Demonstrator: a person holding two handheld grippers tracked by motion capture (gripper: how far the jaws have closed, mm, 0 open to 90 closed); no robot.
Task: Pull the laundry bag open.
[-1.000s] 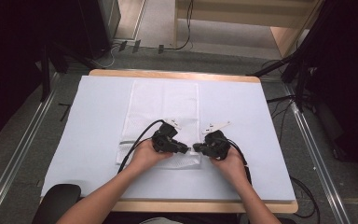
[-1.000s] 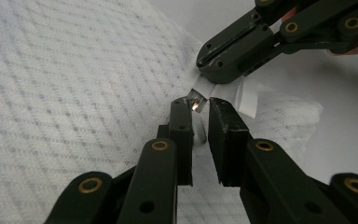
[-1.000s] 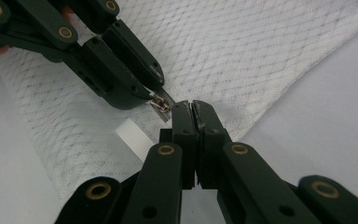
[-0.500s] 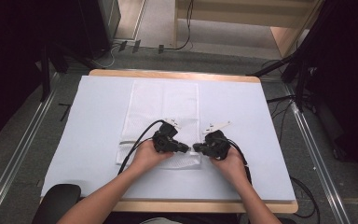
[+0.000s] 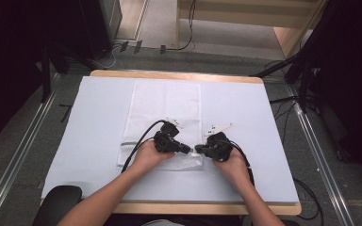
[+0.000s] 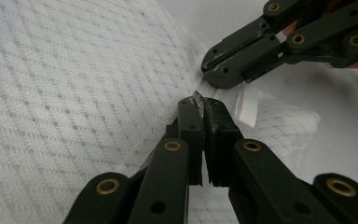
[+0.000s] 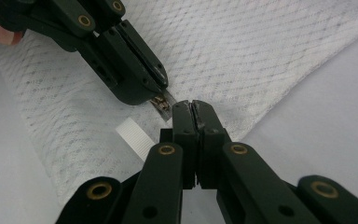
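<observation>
Now left tool (image 6: 199, 103) freshly pinched onto the mesh bag's (image 5: 166, 106) zipper pull (image 6: 197, 97); right tool (image 7: 192, 106) unchanged, clamped there.

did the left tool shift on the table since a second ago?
No. In the high view the left tool sits at the same spot near the white mesh bag's near edge; only its jaws have just been closing on the bag.

Even overhead light, soft shadows; table (image 5: 99, 122) bright, surroundings dark. Gripper views sharp at centre, near jaws blurred.
</observation>
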